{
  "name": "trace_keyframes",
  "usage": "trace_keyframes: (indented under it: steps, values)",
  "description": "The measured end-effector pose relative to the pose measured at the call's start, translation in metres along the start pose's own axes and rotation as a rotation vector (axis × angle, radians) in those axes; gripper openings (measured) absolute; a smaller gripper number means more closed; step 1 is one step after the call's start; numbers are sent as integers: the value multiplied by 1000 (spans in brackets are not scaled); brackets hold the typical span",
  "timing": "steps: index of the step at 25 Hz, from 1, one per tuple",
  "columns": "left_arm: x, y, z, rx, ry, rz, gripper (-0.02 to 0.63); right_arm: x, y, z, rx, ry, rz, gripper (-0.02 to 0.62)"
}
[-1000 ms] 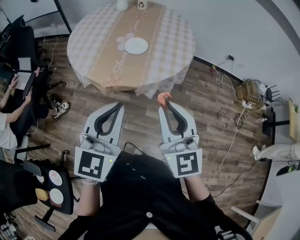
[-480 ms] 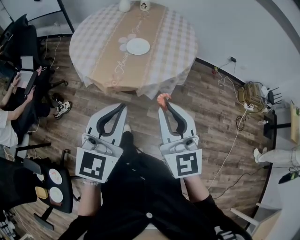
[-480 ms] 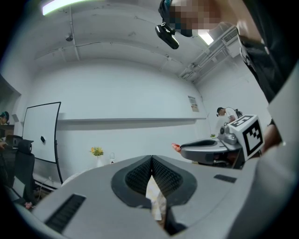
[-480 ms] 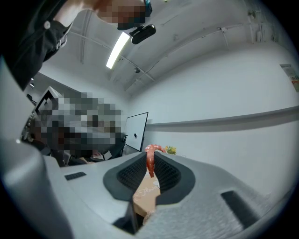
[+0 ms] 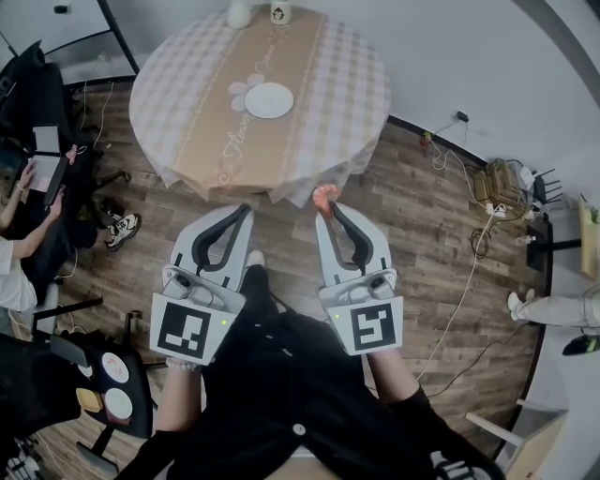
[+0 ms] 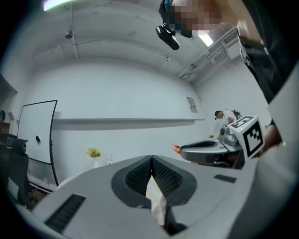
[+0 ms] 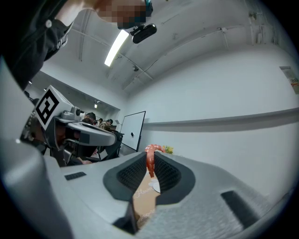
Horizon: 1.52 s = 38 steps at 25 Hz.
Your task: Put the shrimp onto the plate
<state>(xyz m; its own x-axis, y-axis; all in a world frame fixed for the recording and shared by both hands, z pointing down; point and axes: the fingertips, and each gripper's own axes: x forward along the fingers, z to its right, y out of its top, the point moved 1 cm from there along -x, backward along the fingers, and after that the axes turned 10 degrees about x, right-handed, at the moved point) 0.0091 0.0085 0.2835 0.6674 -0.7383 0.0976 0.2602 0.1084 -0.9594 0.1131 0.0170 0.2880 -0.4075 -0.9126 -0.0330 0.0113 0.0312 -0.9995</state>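
Observation:
An orange-pink shrimp [image 5: 324,196] sticks out of the tips of my right gripper [image 5: 328,208], which is shut on it; the right gripper view shows the shrimp [image 7: 150,158] pinched between the jaws. My left gripper [image 5: 245,213] is shut with nothing in it, beside the right one, both held over the wooden floor short of the table. A small white plate [image 5: 269,100] lies on the round table [image 5: 356,84], well ahead of both grippers. In the left gripper view the right gripper [image 6: 180,149] and its shrimp [image 6: 175,148] show at the right.
The table has a checked cloth with a tan runner [image 5: 239,122]; a white vase [image 5: 240,13] and a small item stand at its far edge. A seated person [image 5: 19,244] and chairs are at the left. Cables [image 5: 473,272] and a power strip lie on the floor at the right.
The table and plate have shifted slightly in the head view as the person moves; both grippers keep their pose, the right still shut on the shrimp.

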Motion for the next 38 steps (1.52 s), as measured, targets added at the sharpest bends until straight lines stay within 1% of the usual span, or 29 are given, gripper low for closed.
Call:
trace_keyframes:
  steps: [5,13,25,28,33,38]
  values:
    - [24,-2,-17,3,-18,13,3,23,0,14,-7,-20,-1,40]
    - [70,-9,-59,-3,-39,14,3,80,0,37,-8,-33,-3,40]
    - [142,-23,-137,-16,-78,18,3,178,-2,69,-8,-75,-19,40]
    - [140,-31,-148,-17,-81,28,3,188,-7,62,-14,-82,-15,40]
    - [109,-51,-146,-23,-75,44,3,177,-22,31,-27,-84,-17,40]
    - [107,-59,-155,-43,-81,41,3,185,-23,25,-37,-90,-29,38]
